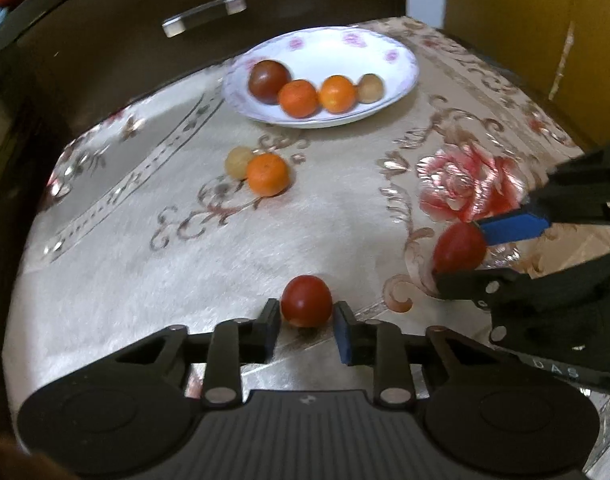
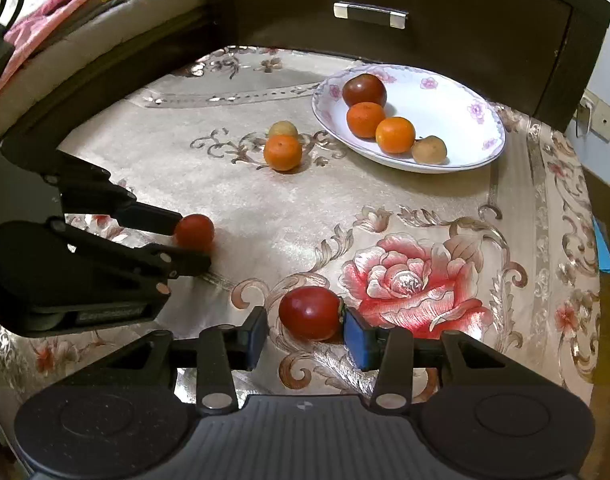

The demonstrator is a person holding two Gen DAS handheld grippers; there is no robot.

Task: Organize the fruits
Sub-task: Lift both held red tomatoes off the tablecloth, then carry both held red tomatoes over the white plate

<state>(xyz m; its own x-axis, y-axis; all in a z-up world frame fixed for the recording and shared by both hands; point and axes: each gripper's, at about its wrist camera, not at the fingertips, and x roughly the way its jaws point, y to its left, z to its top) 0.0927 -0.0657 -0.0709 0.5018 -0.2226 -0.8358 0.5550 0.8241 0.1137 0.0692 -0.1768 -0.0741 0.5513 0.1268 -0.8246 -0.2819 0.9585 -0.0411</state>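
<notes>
A table under a beige cloth (image 2: 265, 208) with a large pink rose woven near its right side fills both views; a dark cabinet (image 2: 445, 36) with a metal drawer handle stands behind its far edge. A white plate (image 2: 465, 92) with pink flower prints sits at the far right of the cloth, holding a dark red fruit (image 2: 364, 89), two oranges touching each other, and a small tan fruit at the near end of the row. A third orange (image 2: 283, 152) lies on the cloth left of the plate, a second tan fruit (image 2: 283, 129) touching its far side. The left gripper (image 1: 307, 322) is closed on a small red fruit (image 1: 306, 306) resting on the cloth, both pads against its sides. The right gripper (image 2: 305, 332) stands over a larger red fruit (image 2: 309, 312) near the rose: its right pad touches the fruit, its left pad stands clear with a gap, so the jaws are not clamped on it.
</notes>
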